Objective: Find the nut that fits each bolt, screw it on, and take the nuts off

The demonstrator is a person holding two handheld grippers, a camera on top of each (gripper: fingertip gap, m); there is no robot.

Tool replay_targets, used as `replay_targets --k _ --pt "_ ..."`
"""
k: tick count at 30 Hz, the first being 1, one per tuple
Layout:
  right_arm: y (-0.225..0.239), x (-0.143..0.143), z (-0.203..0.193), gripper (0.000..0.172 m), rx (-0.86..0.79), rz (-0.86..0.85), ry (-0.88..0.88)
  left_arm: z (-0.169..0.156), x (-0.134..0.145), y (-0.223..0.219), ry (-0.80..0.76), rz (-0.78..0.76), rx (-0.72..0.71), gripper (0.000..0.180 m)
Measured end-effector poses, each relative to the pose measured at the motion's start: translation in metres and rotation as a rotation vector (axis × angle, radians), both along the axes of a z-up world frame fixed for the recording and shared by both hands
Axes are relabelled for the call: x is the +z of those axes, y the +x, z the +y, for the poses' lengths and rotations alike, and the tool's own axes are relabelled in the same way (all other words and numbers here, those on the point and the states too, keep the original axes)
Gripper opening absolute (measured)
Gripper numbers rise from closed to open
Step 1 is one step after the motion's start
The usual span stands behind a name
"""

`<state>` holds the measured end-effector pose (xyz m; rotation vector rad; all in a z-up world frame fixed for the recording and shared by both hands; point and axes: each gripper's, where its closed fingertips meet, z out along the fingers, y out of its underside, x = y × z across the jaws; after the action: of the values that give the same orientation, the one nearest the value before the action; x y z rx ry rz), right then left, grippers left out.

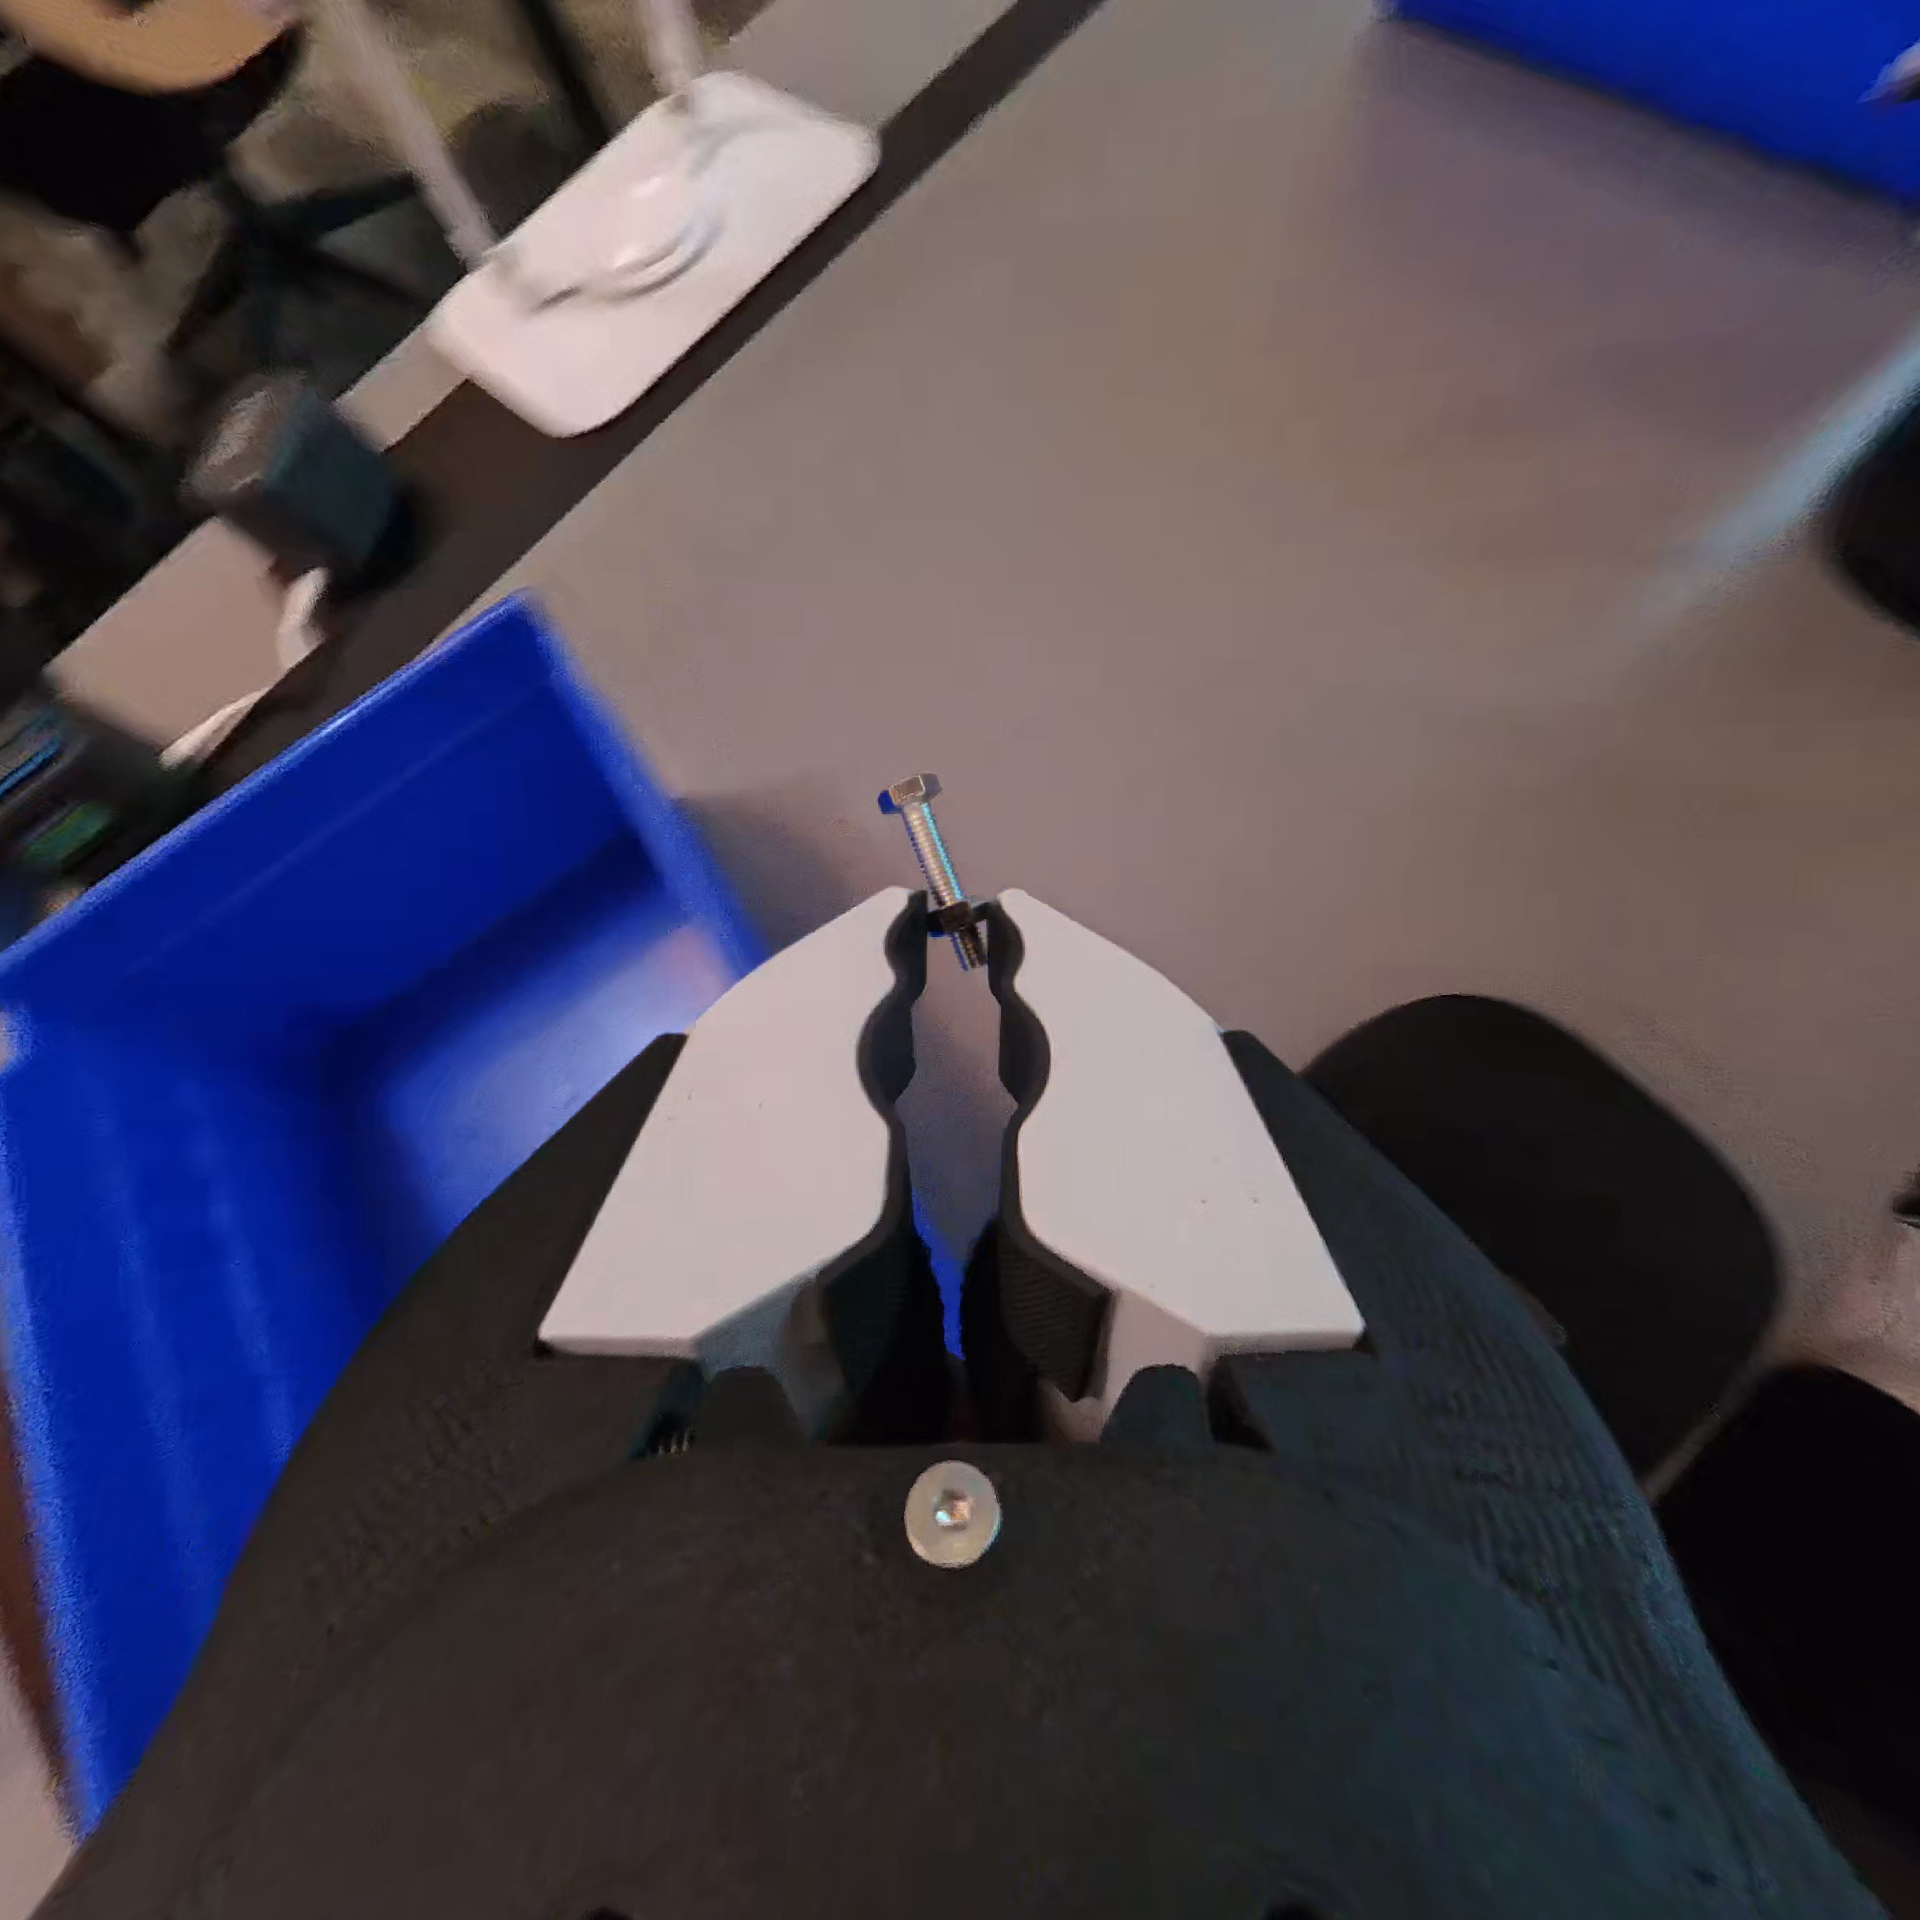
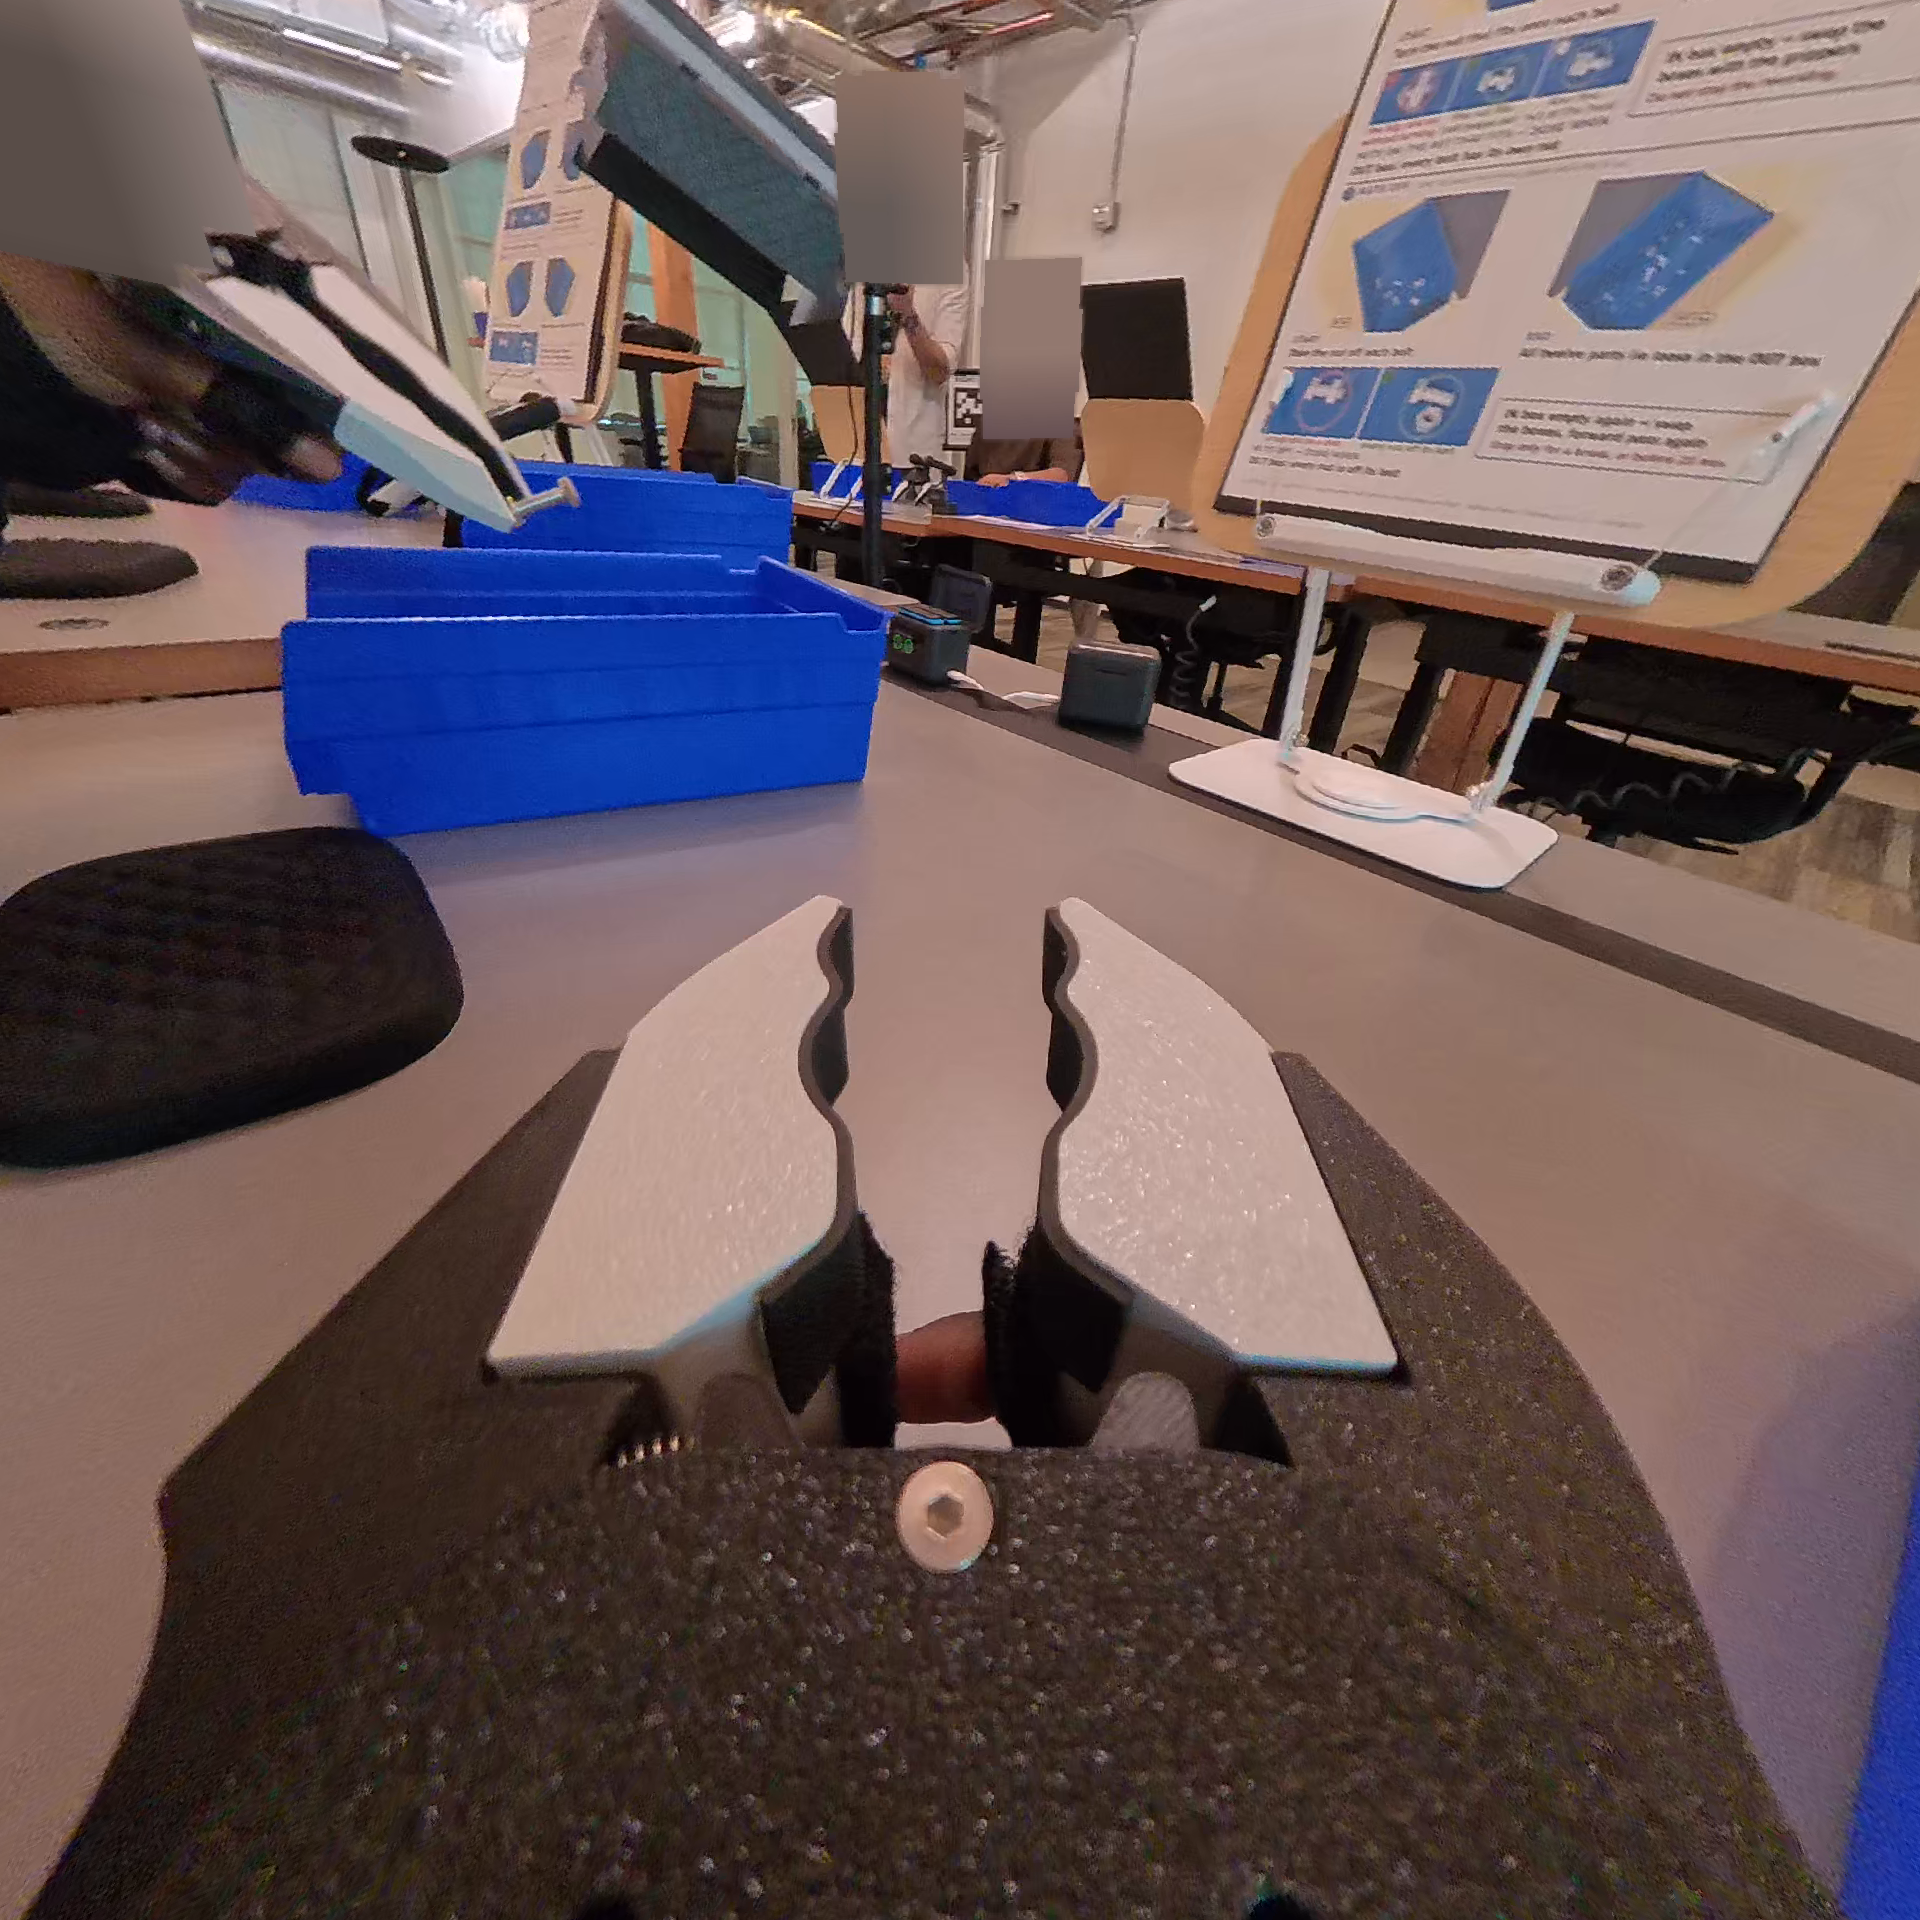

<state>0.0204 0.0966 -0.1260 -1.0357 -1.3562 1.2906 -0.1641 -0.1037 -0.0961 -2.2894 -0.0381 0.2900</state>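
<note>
Left gripper (image 1: pixel 957 914) clamps the nut (image 1: pixel 954 918) on a bolt (image 1: pixel 928 847); shank points straight ahead, head outward. Right gripper (image 2: pixel 948 925) gapes empty, well apart, low over the table (image 2: pixel 1143 987).

Grey desk (image 2: pixel 1143 935), dark strip along far edge. White-based document stand (image 2: pixel 1382 810) on that edge, holding instruction board (image 2: pixel 1558 260). Behind stand: rows of wood-topped desks (image 2: pixel 1143 545), black chairs (image 2: pixel 717 426), wood-plank floor (image 2: pixel 1849 831). Left of stand: black floor lamp (image 2: pixel 400 166), bright windows (image 2: pixel 291 135). Above: exposed ceiling ducts (image 2: pixel 790 16), white wall (image 2: pixel 1195 156)
</note>
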Motion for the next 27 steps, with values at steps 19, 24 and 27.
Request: replay_targets --k 19,24,27 --pt "0.001 -0.043 -0.077 0.031 0.236 -0.072 0.612 0.099 -0.087 0.177 -0.147 -0.541 -0.618 0.011" --pt "-0.001 -0.049 -0.089 0.027 0.209 -0.016 0.869 0.102 -0.087 0.190 -0.151 -0.623 -0.660 0.011" --pt "-0.003 -0.056 -0.091 0.025 0.182 -0.012 1.008 0.102 -0.086 0.196 -0.153 -0.654 -0.682 0.011"
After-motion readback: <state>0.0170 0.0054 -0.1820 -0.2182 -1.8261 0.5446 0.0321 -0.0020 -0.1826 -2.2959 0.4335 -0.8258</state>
